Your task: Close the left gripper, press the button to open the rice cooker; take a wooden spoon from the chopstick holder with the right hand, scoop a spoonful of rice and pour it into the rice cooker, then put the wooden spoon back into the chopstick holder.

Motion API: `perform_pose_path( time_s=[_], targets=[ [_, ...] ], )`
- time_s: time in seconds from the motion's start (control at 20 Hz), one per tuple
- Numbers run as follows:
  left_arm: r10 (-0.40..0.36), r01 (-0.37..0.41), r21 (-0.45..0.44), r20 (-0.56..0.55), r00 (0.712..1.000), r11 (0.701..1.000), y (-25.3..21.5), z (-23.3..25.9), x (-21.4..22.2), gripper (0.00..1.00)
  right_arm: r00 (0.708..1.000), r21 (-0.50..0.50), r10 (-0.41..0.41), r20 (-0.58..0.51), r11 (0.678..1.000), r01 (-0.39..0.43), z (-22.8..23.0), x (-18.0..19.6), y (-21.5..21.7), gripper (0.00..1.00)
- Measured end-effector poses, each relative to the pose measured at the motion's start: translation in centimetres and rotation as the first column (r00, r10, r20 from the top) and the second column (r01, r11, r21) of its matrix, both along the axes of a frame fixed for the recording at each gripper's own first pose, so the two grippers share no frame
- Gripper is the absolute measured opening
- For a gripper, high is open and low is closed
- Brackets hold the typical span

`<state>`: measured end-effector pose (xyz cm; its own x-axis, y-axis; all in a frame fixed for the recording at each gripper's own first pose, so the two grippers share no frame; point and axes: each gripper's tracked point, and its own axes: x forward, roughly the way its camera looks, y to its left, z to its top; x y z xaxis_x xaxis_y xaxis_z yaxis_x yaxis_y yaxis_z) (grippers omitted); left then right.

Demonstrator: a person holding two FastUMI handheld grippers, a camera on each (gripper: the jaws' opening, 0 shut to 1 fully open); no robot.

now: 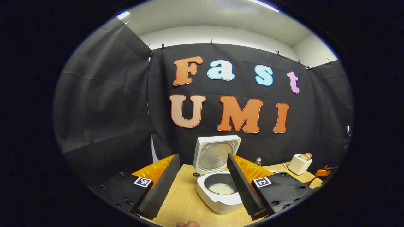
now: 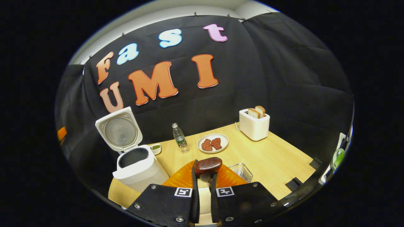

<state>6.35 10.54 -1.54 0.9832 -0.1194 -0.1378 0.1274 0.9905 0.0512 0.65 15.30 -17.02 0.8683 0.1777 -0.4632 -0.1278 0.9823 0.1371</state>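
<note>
Rice cooker [image 2: 139, 167] stands with lid up; rice lies in its pot. Left gripper [image 1: 200, 186] hangs before the cooker, jaws spread wide, holding nothing. Right gripper [image 2: 203, 201], right of the cooker, pinches the wooden spoon [image 2: 208, 165] by its stem, bowl up. Risk: thin stem pivoting between the pads, tilting the spoon and missing the holder on return.

No readable text, brand or number appears beyond the booth wall's lettering. Square black-and-white coded markers [image 1: 142, 182] sit on the black plates beside each finger in both gripper views, carrying patterns rather than words. The label on the water bottle [image 2: 180, 137], beyond the fingers, is too small to read.
</note>
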Motion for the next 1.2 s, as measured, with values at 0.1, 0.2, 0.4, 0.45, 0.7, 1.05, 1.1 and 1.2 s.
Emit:
perform_pose_path(
  time_s=[0.1,0.2,0.4,0.45,0.7,1.05,1.1,1.2],
  targets=[
    [-0.009,0.009,-0.002,-0.019,1.0,1.0,0.4,-0.7,0.1,1.0,0.999,-0.029,0.017,-0.027,0.999,-0.018,-2.1,-0.3,1.1,0.13],
    [-0.007,0.008,0.016,-0.021,1.0,1.0,1.3,-0.8,0.3,1.0,0.998,-0.071,0.028,-0.057,0.997,-0.032,-4.5,-0.4,1.8,0.13],
    [0.01,-0.009,0.046,-0.032,0.999,0.999,3.3,-1.3,0.4,1.0,0.996,-0.164,0.038,-0.084,0.985,-0.052,-7.9,-0.7,2.1,0.13],
    [0.014,-0.012,0.048,-0.037,0.999,0.999,3.7,-1.5,0.5,1.0,0.995,-0.178,0.039,-0.094,0.983,-0.055,-8.6,-1.0,2.1,0.14],
    [0.01,-0.007,0.046,-0.065,0.998,0.999,4.6,-2.5,0.9,1.0,0.994,-0.205,0.081,-0.078,0.974,-0.095,-9.8,-1.4,3.2,0.13],
    [0.013,-0.01,0.042,-0.078,0.997,0.999,5.5,-3.1,0.9,1.0,0.979,-0.186,0.116,-0.169,0.971,-0.148,-11.5,-4.2,4.5,0.14],
    [0.014,-0.011,0.04,-0.078,0.997,0.999,5.6,-3.0,1.1,1.0,0.975,-0.161,0.111,-0.192,0.977,-0.143,-11.7,-4.6,4.6,0.14],
    [0.017,-0.015,0.033,-0.076,0.997,0.999,5.9,-2.8,1.1,1.0,0.974,-0.117,0.1,-0.202,0.985,-0.125,-11.4,-4.8,4.8,0.14]
  ],
)
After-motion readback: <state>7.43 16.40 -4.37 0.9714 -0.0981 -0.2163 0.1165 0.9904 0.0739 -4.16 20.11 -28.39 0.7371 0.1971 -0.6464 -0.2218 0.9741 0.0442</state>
